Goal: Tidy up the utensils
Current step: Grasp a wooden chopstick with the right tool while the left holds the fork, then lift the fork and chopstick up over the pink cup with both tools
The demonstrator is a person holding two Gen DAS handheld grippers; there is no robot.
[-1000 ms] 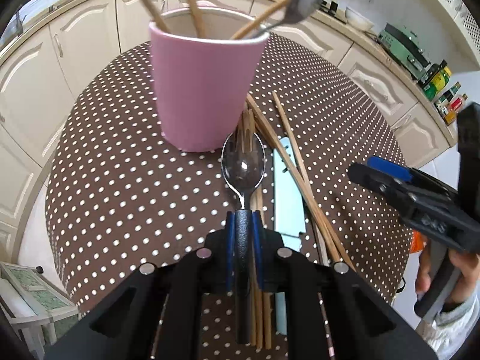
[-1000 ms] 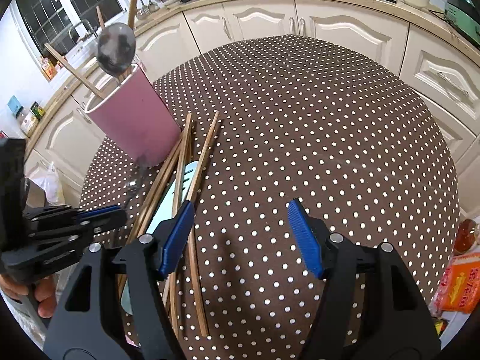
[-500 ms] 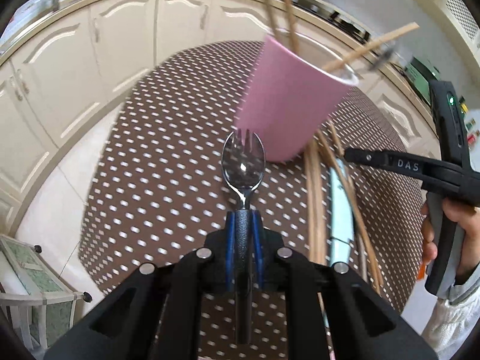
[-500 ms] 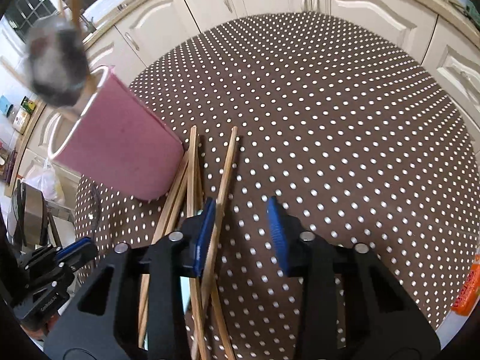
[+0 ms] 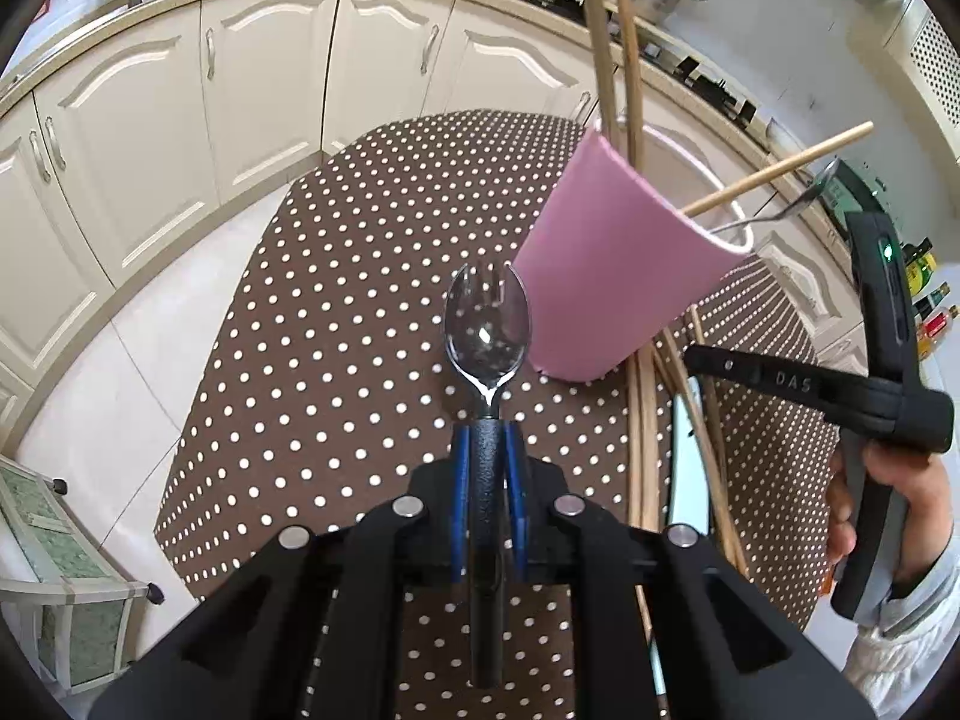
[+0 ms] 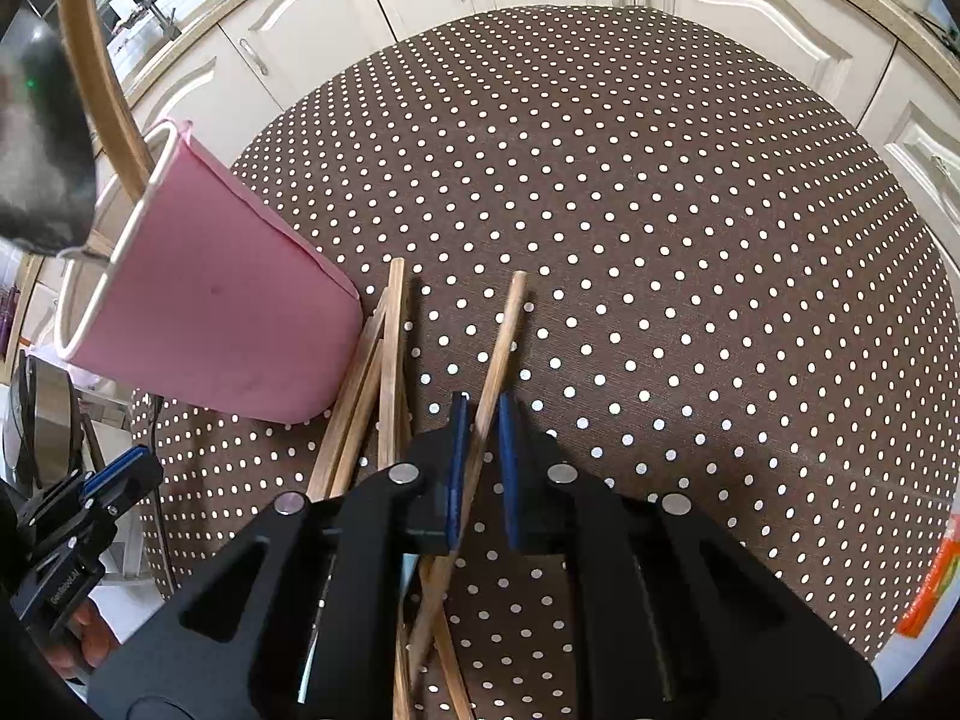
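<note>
My left gripper (image 5: 487, 450) is shut on a black-handled metal spork (image 5: 487, 324), held above the dotted table left of the pink cup (image 5: 606, 276). The cup holds chopsticks and a metal utensil. In the right wrist view the cup (image 6: 210, 312) stands at the left, and my right gripper (image 6: 480, 420) has its blue pads closed around one wooden chopstick (image 6: 504, 330) lying on the table. Several more chopsticks (image 6: 384, 372) lie beside it against the cup's base. The right gripper also shows in the left wrist view (image 5: 774, 381).
The round table has a brown polka-dot cloth (image 6: 660, 210). A pale flat utensil (image 5: 684, 480) lies among the chopsticks. Cream kitchen cabinets (image 5: 180, 120) ring the table. An orange packet (image 6: 933, 588) sits at the table's right edge.
My right gripper has closed from wide open onto one chopstick. My left gripper has lifted and swung left with the spork, away from the cup.
</note>
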